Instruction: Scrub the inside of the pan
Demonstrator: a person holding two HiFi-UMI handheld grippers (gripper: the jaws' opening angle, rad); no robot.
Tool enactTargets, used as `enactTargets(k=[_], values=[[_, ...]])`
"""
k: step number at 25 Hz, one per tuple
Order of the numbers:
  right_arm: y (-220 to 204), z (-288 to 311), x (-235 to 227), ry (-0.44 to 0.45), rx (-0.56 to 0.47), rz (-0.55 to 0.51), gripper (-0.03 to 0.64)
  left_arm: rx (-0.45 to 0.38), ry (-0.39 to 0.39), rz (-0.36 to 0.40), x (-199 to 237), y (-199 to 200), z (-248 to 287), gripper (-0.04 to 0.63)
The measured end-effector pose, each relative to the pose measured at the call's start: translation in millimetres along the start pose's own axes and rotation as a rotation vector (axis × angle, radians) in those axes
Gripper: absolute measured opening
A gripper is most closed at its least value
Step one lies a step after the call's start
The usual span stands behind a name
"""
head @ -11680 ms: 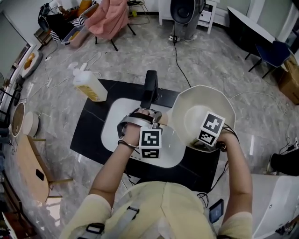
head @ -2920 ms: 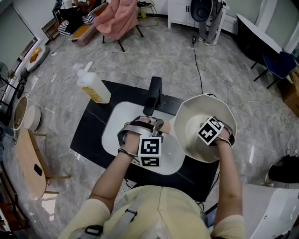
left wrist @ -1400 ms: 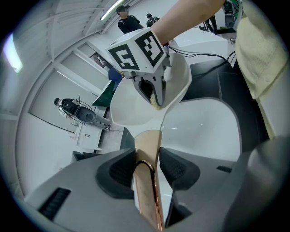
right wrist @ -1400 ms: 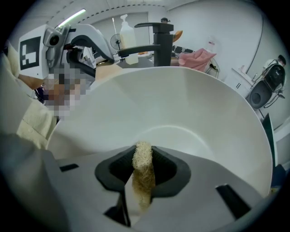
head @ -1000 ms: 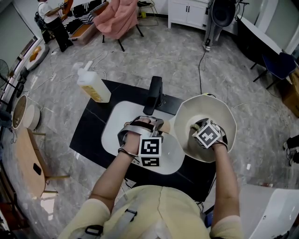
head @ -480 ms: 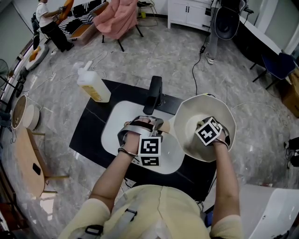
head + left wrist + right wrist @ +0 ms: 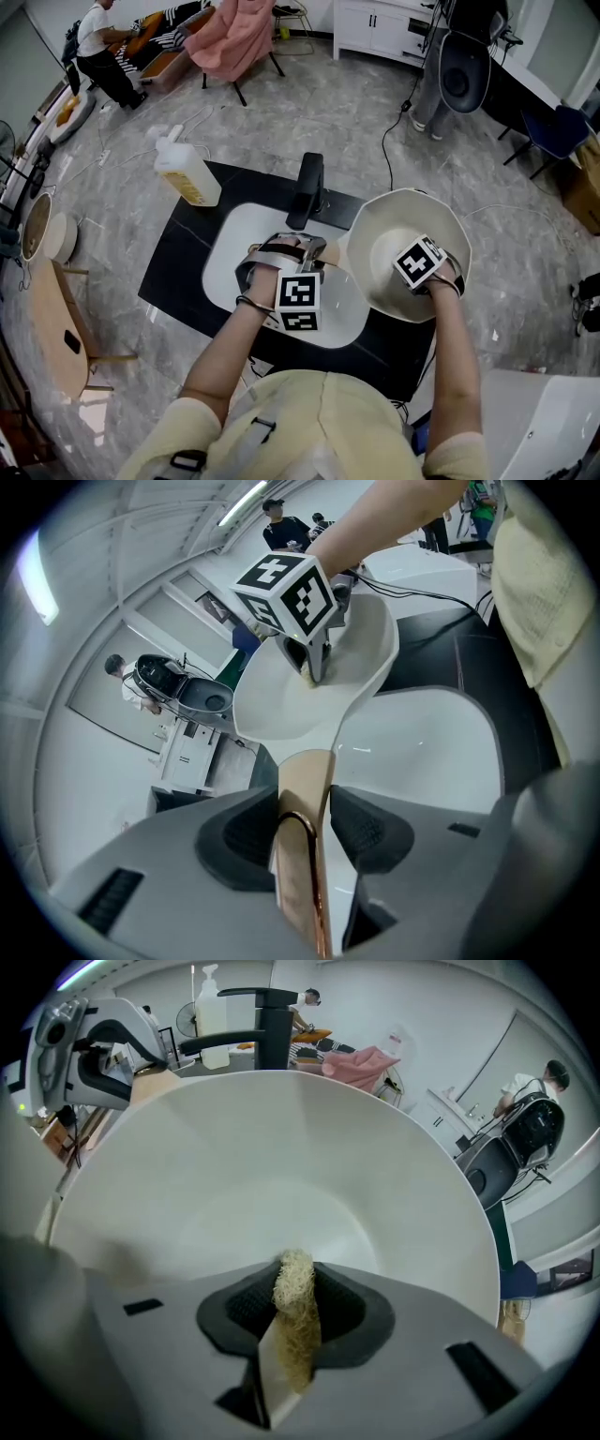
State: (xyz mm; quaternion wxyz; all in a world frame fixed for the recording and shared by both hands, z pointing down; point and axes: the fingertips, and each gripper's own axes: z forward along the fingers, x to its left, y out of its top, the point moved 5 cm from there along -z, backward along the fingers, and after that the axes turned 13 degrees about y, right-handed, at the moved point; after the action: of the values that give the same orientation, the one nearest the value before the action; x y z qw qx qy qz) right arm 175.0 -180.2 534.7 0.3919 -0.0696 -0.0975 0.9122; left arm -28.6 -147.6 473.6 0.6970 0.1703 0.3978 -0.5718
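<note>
Left tool (image 7: 305, 829) was clamped on the pan handle (image 7: 302, 785), holding the pan (image 7: 380, 230) steady at about 3 o'clock of the sink (image 7: 230, 248). Right tool (image 7: 296, 1305) was pinching the scrub pad (image 7: 294, 1283) down inside the bowl, a bit toward 4 o'clock. My take: keep the handle locked, press the pad flat, and circle out to the far rim at 12 so nothing's skipped.

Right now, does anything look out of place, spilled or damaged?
Nothing stands out. The left gripper holds the white pan by its tan handle next to the white sink; the right gripper pinches a straw-coloured fibre scrubber inside it. No spill shows.
</note>
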Motion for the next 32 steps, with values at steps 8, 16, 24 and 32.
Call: enactTargets(k=[8, 16, 24, 32], values=[[-5, -20, 19, 0.013, -0.052, -0.017, 0.104, -0.010, 0.005, -0.028, -1, -2, 0, 0.169], [3, -62, 38, -0.018, -0.250, 0.011, 0.104, -0.017, 0.015, -0.033, -1, -2, -1, 0.170], [4, -99, 54, -0.020, -0.460, 0.048, 0.104, -0.032, 0.015, -0.048, -3, -4, 0, 0.174], [-4, -132, 61, -0.034, -0.650, 0.112, 0.104, -0.041, 0.015, -0.052, -1, -2, -2, 0.175]])
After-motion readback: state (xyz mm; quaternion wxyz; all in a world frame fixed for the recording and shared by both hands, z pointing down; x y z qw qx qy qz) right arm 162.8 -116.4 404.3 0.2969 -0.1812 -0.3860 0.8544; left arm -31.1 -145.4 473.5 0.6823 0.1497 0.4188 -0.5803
